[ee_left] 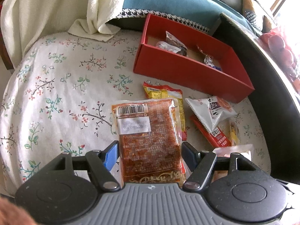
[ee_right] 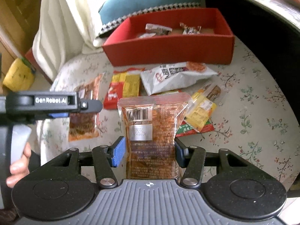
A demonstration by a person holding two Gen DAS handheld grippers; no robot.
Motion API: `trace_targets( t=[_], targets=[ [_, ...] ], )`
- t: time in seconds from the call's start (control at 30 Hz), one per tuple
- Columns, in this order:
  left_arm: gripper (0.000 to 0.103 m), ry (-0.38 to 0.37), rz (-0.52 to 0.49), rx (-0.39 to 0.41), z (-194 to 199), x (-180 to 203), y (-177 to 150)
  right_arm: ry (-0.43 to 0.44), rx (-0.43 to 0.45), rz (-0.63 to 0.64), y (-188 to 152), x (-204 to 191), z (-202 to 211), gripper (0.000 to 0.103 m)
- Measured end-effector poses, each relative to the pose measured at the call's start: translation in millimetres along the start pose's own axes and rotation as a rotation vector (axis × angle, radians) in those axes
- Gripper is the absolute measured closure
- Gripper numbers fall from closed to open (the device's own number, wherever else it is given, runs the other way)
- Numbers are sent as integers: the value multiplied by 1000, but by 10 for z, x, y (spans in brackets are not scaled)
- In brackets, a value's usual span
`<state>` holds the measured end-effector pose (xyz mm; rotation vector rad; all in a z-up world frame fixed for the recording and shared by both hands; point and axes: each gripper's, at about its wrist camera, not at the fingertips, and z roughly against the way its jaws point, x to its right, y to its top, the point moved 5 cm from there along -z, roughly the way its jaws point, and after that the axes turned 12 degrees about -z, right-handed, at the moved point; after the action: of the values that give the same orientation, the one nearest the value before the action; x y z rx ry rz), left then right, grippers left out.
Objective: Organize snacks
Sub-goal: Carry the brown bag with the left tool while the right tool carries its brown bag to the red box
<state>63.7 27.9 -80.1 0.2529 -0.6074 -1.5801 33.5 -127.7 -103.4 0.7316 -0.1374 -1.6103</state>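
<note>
My left gripper point(ee_left: 150, 157) is shut on an orange-brown spicy snack packet point(ee_left: 148, 123), barcode end pointing away. In the right wrist view that left gripper point(ee_right: 75, 110) hangs at the left with its packet point(ee_right: 84, 112) drooping below. My right gripper point(ee_right: 149, 152) is shut on a second, similar packet point(ee_right: 150, 123), held above the floral cloth. Beyond stands the red box point(ee_left: 178, 69) point(ee_right: 168, 50) with a few small wrapped snacks inside. In front of it lie a yellow-red packet point(ee_left: 165, 93) point(ee_right: 123, 88) and a white packet point(ee_left: 211, 110) point(ee_right: 176, 75).
A red stick pack point(ee_left: 211, 133) and a yellow clear pack point(ee_right: 202, 112) also lie on the floral cloth point(ee_left: 56, 93). A cream blanket point(ee_left: 46, 9) and a teal cushion point(ee_left: 168, 0) border the far side. A dark curved table edge point(ee_left: 271, 84) runs along the right. A hand point(ee_right: 18, 161) shows at lower left.
</note>
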Motion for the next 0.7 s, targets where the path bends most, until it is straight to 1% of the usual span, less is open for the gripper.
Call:
trace_targets(
  t=[0.17,0.3,0.53,0.7],
  targets=[
    [41,13,-9,21,44,18,23,34,31,-1,44,-40,57,41],
    [40,34,-38,44,86,51,46,56,51,-12,88,-36,85,41],
    [40,63,-56,91,219,100,99,125,110,-16,195,-78,230,41],
    [40,110,-86,125,376,161,88,154,142,-21,246,-90,371,41]
  ],
)
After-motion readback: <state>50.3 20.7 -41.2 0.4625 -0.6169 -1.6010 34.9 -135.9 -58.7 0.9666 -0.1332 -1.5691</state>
